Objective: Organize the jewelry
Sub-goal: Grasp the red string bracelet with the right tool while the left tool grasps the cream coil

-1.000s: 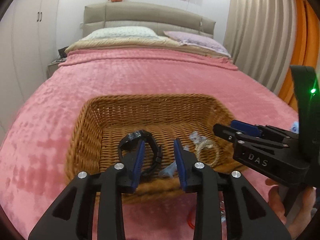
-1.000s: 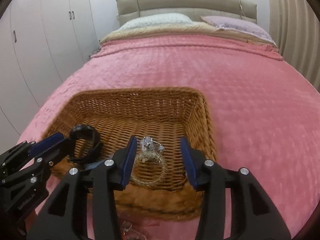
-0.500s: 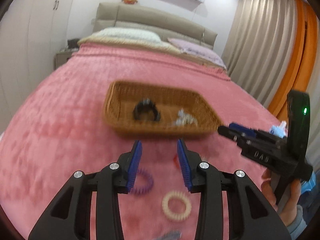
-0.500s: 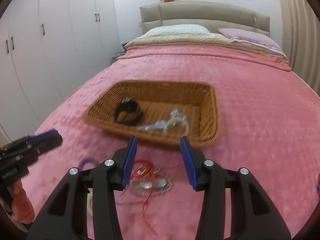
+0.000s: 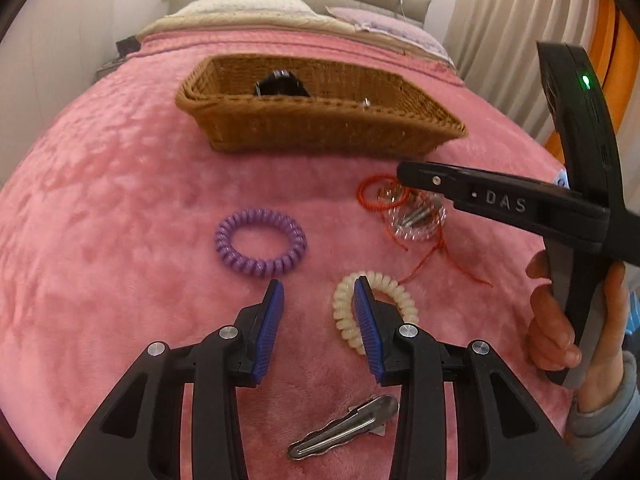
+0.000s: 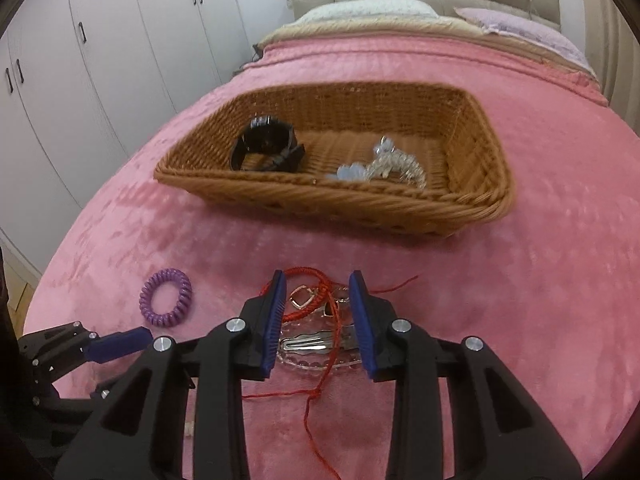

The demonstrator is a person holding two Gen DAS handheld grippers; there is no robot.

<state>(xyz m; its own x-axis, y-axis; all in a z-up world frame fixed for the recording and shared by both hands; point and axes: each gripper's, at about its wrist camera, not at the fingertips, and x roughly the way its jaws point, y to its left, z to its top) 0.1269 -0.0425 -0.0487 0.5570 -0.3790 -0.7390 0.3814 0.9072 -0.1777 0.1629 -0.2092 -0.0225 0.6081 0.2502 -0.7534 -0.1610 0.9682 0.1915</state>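
My right gripper [image 6: 316,316], released, straddles the red cord bracelet [image 6: 308,292]; I'd pinch low (left gripper [image 5: 318,320] idle, released too).

The left gripper [image 5: 318,290] hangs low over the pink bed cover [image 5: 120,208] near its front edge, with jaws wide apart and nothing between them. The right gripper [image 6: 318,282] is also spread wide, and the right hand [image 5: 560,320] grasps its handle.
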